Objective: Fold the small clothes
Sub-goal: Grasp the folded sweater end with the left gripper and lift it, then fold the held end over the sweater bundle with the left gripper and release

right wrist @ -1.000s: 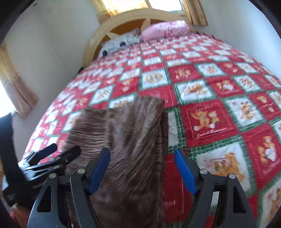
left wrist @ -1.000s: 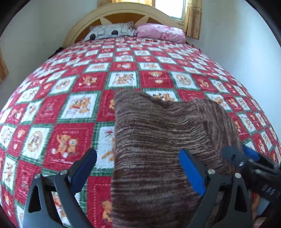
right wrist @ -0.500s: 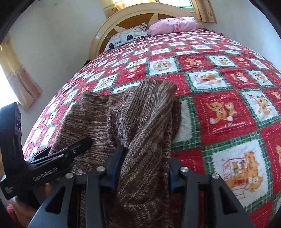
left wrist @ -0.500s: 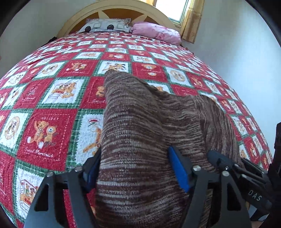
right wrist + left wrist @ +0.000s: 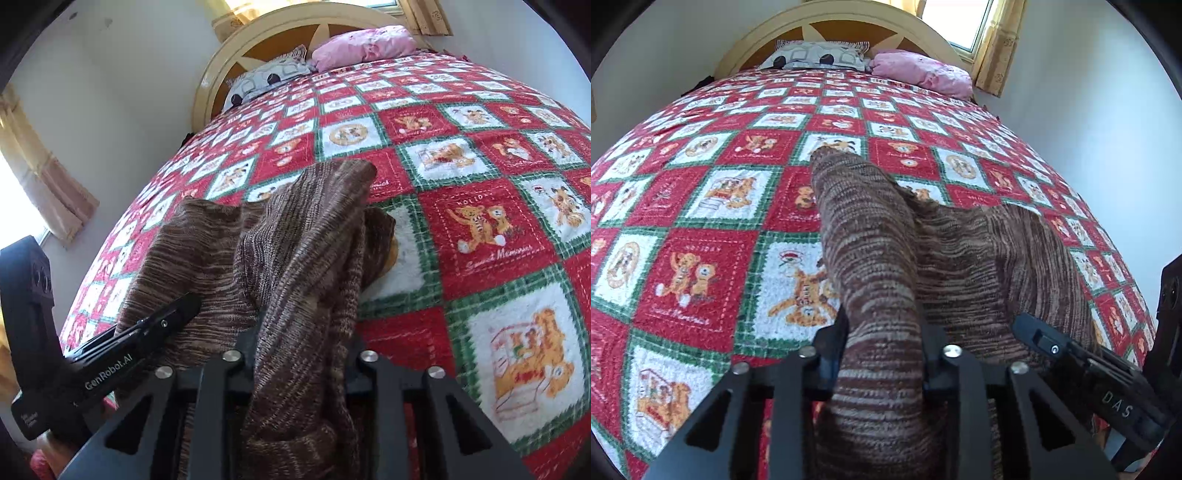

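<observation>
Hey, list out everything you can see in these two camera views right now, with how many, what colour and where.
knit garment: one, brown striped, lying on the near end of the bedspread, near edge lifted and pinched at two spots
bedspread: one, red, white and green squares with bear pictures, covering the whole bed
patterned pillow: one, grey and white with black dots, at the headboard
pink pillow: one, pink, beside the patterned pillow
headboard: one, cream and brown, arched, at the far end
curtains: yellowish, by the window at the far wall
left hand-held gripper: one, black, shut on the garment's left near edge
right hand-held gripper: one, black, shut on the garment's right near edge
</observation>
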A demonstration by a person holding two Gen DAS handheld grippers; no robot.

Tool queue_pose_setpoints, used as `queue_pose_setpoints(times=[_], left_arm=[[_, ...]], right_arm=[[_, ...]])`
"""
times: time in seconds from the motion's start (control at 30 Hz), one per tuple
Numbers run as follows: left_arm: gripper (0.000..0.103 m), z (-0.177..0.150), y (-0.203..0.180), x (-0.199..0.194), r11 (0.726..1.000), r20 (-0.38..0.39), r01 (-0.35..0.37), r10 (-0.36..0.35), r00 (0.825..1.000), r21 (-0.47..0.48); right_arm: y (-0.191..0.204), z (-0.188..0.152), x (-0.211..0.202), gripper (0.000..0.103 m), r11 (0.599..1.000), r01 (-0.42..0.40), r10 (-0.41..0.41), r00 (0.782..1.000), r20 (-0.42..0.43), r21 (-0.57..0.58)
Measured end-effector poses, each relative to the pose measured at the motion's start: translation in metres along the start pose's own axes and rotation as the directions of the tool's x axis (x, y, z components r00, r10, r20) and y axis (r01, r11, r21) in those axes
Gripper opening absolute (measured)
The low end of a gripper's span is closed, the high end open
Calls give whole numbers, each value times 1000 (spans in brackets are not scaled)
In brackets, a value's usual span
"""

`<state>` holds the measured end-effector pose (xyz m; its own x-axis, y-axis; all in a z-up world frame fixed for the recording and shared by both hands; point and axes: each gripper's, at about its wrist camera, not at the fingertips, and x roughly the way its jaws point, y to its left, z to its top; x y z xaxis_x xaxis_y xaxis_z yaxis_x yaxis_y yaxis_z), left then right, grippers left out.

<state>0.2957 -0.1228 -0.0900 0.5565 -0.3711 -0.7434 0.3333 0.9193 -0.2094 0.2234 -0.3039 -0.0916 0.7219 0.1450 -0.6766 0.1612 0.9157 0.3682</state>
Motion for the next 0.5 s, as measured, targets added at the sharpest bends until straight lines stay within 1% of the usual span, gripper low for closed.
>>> queue_pose_setpoints(times=[0.07, 0.17, 0.23, 0.37, 0.5], left_arm=[[26, -1, -1, -11, 1000, 13, -14, 14, 1000, 12], [26, -4, -1, -28, 998, 40, -43, 41, 998, 36], [26, -7, 2, -40, 997, 52, -58, 56, 997, 46], [26, -16, 15, -60, 995, 56, -91, 89, 994, 41], [26, -25, 31, -75, 995, 52, -97, 97, 994, 8]], right_arm=[[8, -4, -8, 25, 1000, 9, -9, 1000, 28, -3], [25, -10, -26, 24, 1000, -10, 10, 997, 70, 4], [40, -15, -38, 24, 1000, -21, 22, 995, 98, -12], [67, -25, -53, 24, 998, -35, 40, 993, 114, -44], [88, -38, -59, 24, 997, -53, 60, 992, 108, -64]])
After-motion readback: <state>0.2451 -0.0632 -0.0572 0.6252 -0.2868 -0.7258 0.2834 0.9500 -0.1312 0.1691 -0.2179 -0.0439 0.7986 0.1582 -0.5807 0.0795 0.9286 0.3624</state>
